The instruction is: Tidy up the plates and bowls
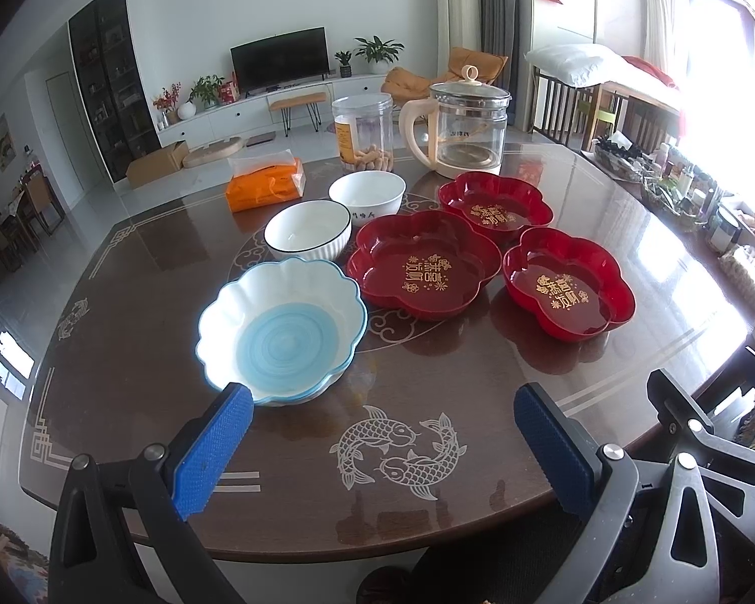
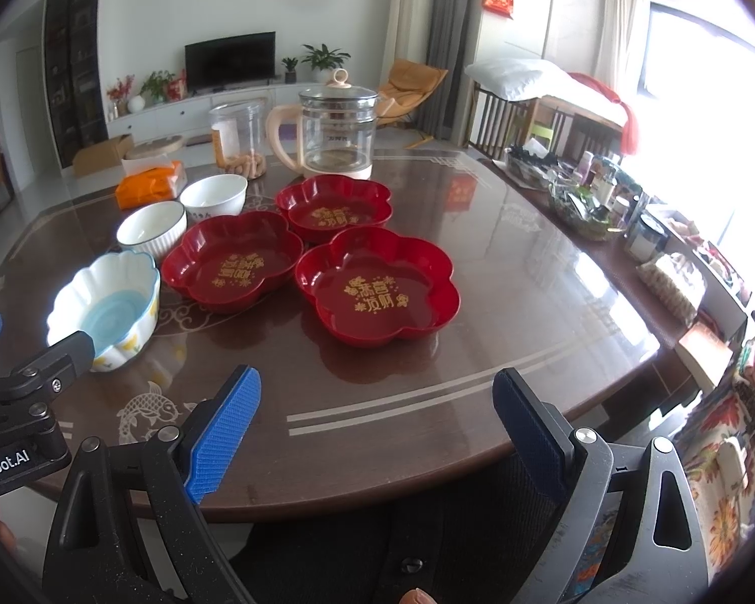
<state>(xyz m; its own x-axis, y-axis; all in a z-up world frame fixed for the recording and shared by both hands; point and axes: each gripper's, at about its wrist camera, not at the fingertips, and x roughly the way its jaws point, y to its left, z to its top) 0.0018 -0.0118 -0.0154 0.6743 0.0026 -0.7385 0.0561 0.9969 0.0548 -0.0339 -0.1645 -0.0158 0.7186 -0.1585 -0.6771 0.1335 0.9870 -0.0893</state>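
- Left gripper: jaws spread wide, nothing between them; it hovers low over the near edge of the table, its left fingertip just in front of the scalloped bowl's near rim
- Right gripper: jaws likewise spread and empty, aimed at the bare table in front of the nearest red plate
- Scalloped bowl: white with a blue base, glazed ceramic by its look, so probably heavy, stiff, slick and chippable; best pinched across the thin rim, one finger inside, one outside. It may be two bowls nested, though the lower edge is hard to read
- Ribbed bowl and plain white bowl: upright behind the scalloped bowl, close together; same rim grip applies
- Three red plates: flower-shaped, glossy, likely light plastic and forgiving; clustered right of the bowls, edges nearly touching; take by a lobe of the raised wall
- Glass kettle, clear jar, orange tissue pack: at the far side, apart from the dishes
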